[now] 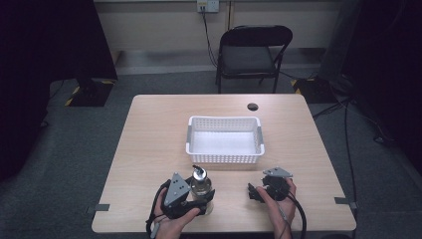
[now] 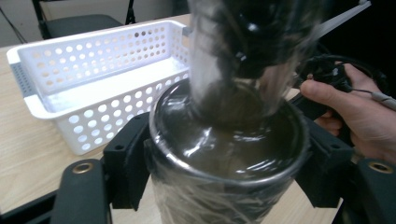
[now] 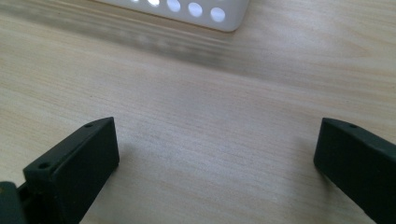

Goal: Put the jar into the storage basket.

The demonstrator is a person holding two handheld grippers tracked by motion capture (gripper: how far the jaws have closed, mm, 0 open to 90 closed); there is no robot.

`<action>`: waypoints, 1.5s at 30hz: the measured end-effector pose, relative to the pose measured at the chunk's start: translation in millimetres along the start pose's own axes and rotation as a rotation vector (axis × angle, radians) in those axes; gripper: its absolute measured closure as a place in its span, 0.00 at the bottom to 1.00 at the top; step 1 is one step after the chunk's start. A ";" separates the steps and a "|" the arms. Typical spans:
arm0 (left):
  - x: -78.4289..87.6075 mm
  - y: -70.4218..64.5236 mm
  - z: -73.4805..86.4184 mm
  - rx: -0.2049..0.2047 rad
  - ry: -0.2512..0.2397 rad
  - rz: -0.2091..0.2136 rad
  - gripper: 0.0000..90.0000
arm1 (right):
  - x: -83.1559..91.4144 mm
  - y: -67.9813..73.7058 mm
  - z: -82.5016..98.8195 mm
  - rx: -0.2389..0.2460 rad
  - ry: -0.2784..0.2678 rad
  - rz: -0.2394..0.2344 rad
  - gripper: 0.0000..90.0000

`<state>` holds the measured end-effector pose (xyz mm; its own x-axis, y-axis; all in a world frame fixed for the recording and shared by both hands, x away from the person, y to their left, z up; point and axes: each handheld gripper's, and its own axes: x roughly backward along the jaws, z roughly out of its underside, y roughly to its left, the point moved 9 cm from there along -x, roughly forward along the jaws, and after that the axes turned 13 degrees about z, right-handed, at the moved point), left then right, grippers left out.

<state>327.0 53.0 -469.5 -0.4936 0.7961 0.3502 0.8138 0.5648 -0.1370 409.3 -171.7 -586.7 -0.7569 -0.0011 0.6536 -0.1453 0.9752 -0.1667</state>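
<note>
A clear glass bottle (image 1: 200, 185) with a metal pour spout stands upright near the table's front edge, left of centre. My left gripper (image 1: 196, 198) is shut on the bottle's body; in the left gripper view the glass bottle (image 2: 229, 140) sits between both black jaws and touches each. My right gripper (image 1: 255, 193) rests low over the table at front right, held by a hand. Its jaws stand wide apart with bare wood between them in the right gripper view, so the right gripper (image 3: 215, 158) is open.
A white perforated basket (image 1: 225, 122) sits at the table's middle, its near wall just beyond the bottle. A round cable hole (image 1: 253, 106) lies at the back of the table. A black folding chair (image 1: 251, 50) stands behind the table.
</note>
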 end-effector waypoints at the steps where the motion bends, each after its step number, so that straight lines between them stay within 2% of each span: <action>1: -0.4 0.2 0.5 -0.002 0.000 0.001 0.34 | 0.0 0.0 0.0 0.000 0.000 0.000 0.00; 7: -1.6 0.8 1.7 -0.008 0.005 0.004 0.35 | 0.0 0.0 0.0 0.000 0.000 0.000 0.00; 15: -1.1 0.3 1.5 -0.022 -0.006 -0.017 0.37 | 0.0 0.0 0.0 0.000 0.000 0.000 0.00; 22: 1.1 2.2 1.4 0.014 -0.024 -0.034 0.37 | 0.0 0.0 0.0 0.000 0.000 0.000 0.00; 35: -0.3 2.2 0.0 0.007 -0.016 -0.046 0.37 | 0.0 0.0 0.0 0.000 0.000 0.000 0.00; 40: 1.2 2.3 -4.9 -0.005 -0.010 -0.050 0.37 | 0.0 0.0 0.0 0.000 0.000 0.000 0.00; 45: 1.0 0.6 -12.3 -0.001 -0.007 -0.046 0.37 | 0.0 -0.1 0.0 0.000 0.000 0.000 0.00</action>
<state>330.7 51.5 -457.9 -0.5324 0.7709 0.3498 0.7906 0.6004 -0.1200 409.4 -171.8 -586.7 -0.7568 -0.0010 0.6536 -0.1454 0.9752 -0.1669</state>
